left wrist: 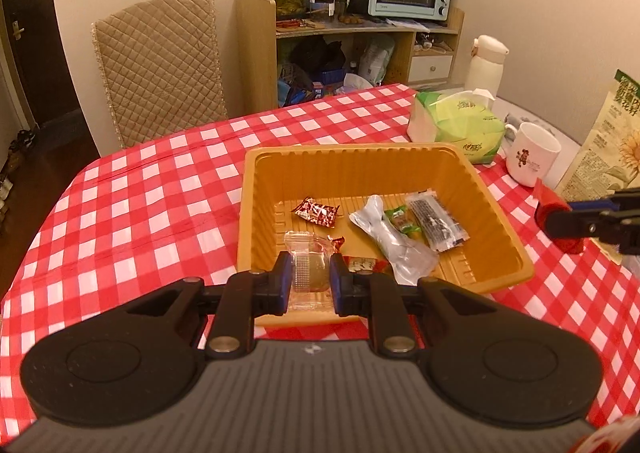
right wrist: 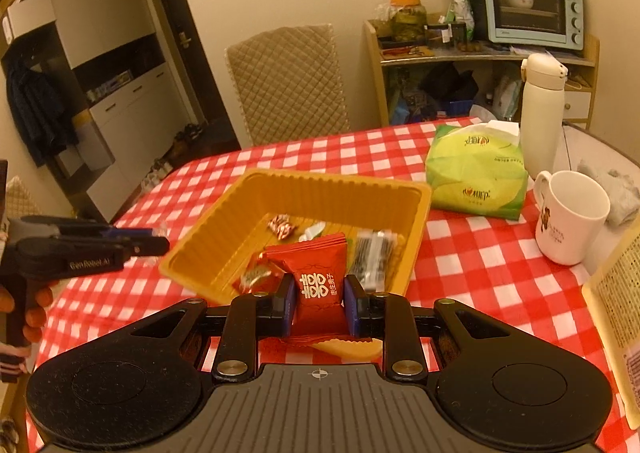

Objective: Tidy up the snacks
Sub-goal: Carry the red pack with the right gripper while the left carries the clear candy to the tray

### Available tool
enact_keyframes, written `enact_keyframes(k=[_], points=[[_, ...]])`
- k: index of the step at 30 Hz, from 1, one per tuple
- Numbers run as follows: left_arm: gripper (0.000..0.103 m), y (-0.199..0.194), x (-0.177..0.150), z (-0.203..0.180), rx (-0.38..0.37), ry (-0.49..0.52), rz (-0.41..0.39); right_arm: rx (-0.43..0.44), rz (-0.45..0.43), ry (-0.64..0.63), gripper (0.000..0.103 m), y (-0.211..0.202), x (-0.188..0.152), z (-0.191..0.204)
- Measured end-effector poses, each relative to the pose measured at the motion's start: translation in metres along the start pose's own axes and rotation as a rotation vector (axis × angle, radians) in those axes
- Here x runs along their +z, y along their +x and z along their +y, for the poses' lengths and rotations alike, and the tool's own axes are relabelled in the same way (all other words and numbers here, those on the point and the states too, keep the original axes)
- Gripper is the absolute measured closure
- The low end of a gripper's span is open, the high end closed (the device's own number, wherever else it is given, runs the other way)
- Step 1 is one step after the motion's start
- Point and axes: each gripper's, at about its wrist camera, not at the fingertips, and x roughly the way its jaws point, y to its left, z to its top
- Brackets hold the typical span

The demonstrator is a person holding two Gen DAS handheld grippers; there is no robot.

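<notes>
Left gripper: pinching clear packet.
Right gripper: pinching red packet.
Risk: early release, probably missing tray.

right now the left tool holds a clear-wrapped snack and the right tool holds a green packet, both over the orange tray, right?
Not quite: the packet in the right tool is red, not green; the right wrist view shows a red packet with white characters pinched there. The rest stands: the left tool holds the clear-wrapped snack, both by the orange tray.
</notes>
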Motion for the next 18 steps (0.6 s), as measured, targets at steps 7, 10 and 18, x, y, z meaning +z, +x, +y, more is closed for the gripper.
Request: enact_keyframes(k=[7, 10, 18], points=[[0.085, 0.028, 0.007, 0.004, -0.009, 0.01, 0.034, -0.01, 0.002, 0.025, 0.077, 0.013, 0.01, -0.002], [0.085, 0.038, 0.009, 0.005, -0.007, 0.019, 0.044, -0.014, 0.005, 0.029, 0.077, 0.018, 0.012, -0.002], [0.085, 0.058, 0.011, 0.006, -0.016, 0.031, 0.072, -0.028, 0.012, 0.041, 0.077, 0.025, 0.012, -0.003]])
